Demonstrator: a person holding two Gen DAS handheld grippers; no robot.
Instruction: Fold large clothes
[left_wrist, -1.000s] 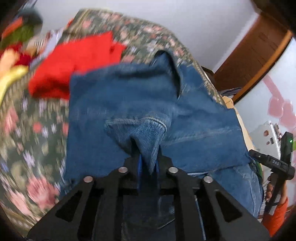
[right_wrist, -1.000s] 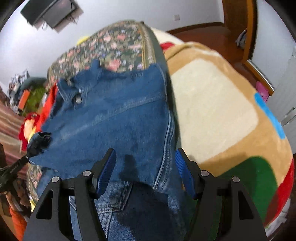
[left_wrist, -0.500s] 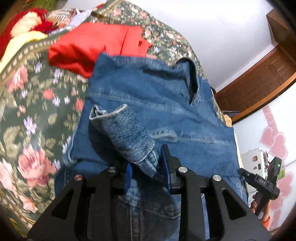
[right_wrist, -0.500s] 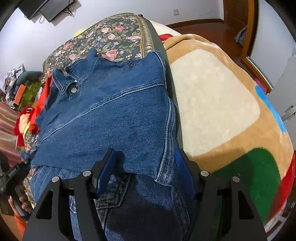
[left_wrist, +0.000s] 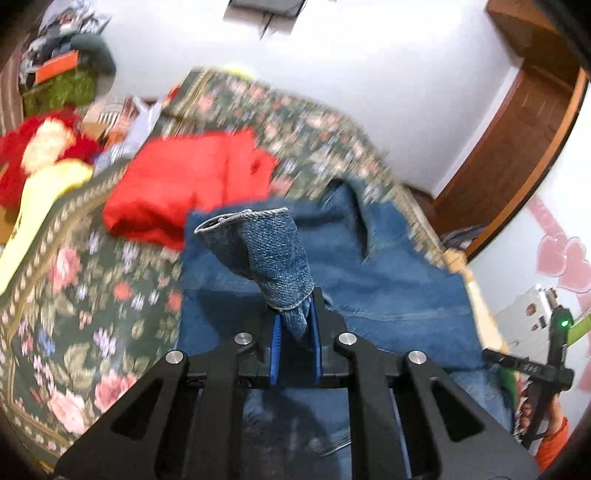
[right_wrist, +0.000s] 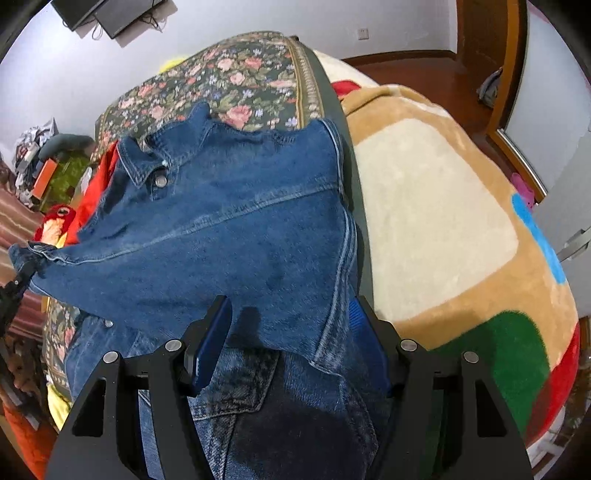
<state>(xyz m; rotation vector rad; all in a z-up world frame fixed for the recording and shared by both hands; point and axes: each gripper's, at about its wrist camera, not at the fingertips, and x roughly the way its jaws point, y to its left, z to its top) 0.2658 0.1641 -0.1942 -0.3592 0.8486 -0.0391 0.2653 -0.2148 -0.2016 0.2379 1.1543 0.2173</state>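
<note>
Spread across a bed (right_wrist: 436, 206) under a tan, cream and green plush blanket (right_wrist: 443, 229) and a dark floral bedspread (right_wrist: 236, 77): a blue denim jacket (right_wrist: 221, 236), lying mostly on the floral side, collar and snap buttons toward the far wall, one side seam running along the line where bedspread meets blanket. Beneath the jacket's near hem, a second denim piece (right_wrist: 258, 406), possibly jeans, though too close to the lens to tell. Just beyond the jacket's far left edge, touching it, a folded red garment (left_wrist: 184, 184). Farther left, at the bed's edge, a jumble of red, yellow and green items (left_wrist: 48, 147), blurred in the left wrist view. On the wall above, a dark mounted screen (right_wrist: 107, 14); to the right, a wooden door frame (left_wrist: 517, 129) and pink heart decorations (left_wrist: 561, 258).

Pinched between the blue pads of the left tongs (left_wrist: 294, 332): the jacket's sleeve cuff (left_wrist: 258, 247), lifted clear of the jacket body and standing up with its open end tilted to the left. Seen small at the left edge of the right wrist view, the same cuff (right_wrist: 26, 254) raised above the bedspread. Right tongs (right_wrist: 291, 332) spread wide, hovering at the jacket's near hem, one blue pad over the cloth, the other at the side seam, nothing gripped between them.
</note>
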